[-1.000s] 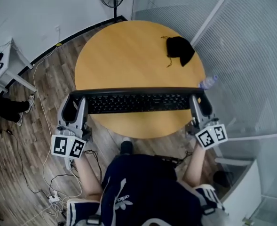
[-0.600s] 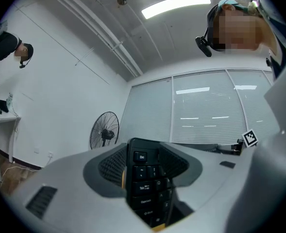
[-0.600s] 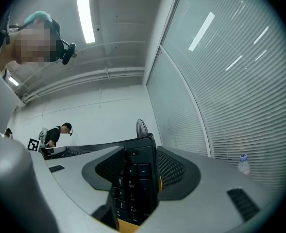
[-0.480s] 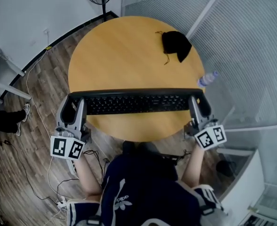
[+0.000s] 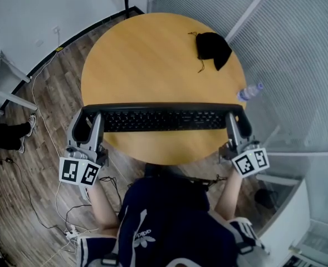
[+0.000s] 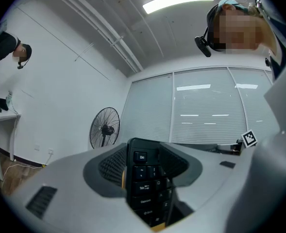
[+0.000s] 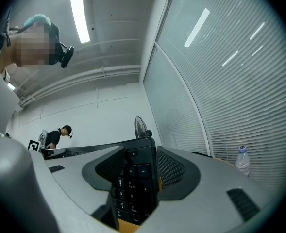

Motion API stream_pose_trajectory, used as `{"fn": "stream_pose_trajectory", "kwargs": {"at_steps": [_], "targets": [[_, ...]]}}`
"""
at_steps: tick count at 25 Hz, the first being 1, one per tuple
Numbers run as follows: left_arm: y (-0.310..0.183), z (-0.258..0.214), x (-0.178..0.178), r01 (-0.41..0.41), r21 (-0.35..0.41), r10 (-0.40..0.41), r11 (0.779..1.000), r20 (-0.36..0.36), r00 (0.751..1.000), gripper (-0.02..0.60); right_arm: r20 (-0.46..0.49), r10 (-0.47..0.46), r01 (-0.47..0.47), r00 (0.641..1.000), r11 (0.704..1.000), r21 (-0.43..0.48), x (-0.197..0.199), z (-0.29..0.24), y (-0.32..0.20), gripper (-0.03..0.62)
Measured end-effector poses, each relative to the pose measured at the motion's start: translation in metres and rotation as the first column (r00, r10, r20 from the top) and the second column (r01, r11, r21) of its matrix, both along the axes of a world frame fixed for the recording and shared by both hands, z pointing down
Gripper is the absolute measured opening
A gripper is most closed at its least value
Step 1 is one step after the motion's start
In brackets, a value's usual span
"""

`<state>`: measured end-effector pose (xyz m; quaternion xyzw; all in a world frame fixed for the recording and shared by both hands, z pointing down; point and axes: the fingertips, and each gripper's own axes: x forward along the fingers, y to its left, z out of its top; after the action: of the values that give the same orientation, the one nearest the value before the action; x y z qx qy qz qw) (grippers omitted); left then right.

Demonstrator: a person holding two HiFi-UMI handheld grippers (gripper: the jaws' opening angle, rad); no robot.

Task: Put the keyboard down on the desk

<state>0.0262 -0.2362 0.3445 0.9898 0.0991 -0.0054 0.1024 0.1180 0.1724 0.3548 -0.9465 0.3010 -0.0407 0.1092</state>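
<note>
Long black keyboard (image 5: 162, 119) runs crosswise, its left end clamped in the left hand-held gripper (image 5: 89, 122) and its right end in the right hand-held gripper (image 5: 235, 121), over the near edge of the round wooden tabletop (image 5: 147, 54) stretching ahead of both.

Round wooden desk (image 5: 147, 54) bears a black pouch (image 5: 213, 48).

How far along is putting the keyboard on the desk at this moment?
Done: the keyboard is over the near part of the round desk. In hand: left tool and right tool each clamp one end. Left: setting it down, if not already resting (contact unclear), and releasing both ends.
</note>
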Motion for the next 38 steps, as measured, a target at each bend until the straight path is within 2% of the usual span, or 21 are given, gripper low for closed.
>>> {"fn": "stream_pose_trajectory", "kwargs": {"at_steps": [10,16,20,25,38], "targets": [[0.008,-0.008,0.003,0.001,0.002,-0.001,1.0,-0.013,1.0,0.198,-0.003,-0.01,0.009,1.0,1.0,-0.008,0.007,-0.008,0.008,0.198],[0.023,-0.007,0.008,0.001,0.007,-0.001,1.0,0.0,1.0,0.198,0.0,-0.019,0.019,1.0,1.0,-0.005,0.012,-0.007,0.021,0.198],[0.023,-0.004,0.005,0.014,0.013,-0.015,1.0,0.014,1.0,0.198,0.002,-0.009,0.009,1.0,0.999,-0.034,0.008,-0.004,0.021,0.198],[0.019,0.018,0.009,0.056,0.027,-0.058,0.998,0.052,0.997,0.198,0.017,0.041,-0.04,0.999,0.997,-0.061,0.014,0.017,0.017,0.198],[0.022,0.089,0.031,0.059,0.013,-0.061,0.998,0.173,0.983,0.199,0.114,0.082,-0.067,0.99,0.99,-0.127,0.03,0.073,0.018,0.198]]}}
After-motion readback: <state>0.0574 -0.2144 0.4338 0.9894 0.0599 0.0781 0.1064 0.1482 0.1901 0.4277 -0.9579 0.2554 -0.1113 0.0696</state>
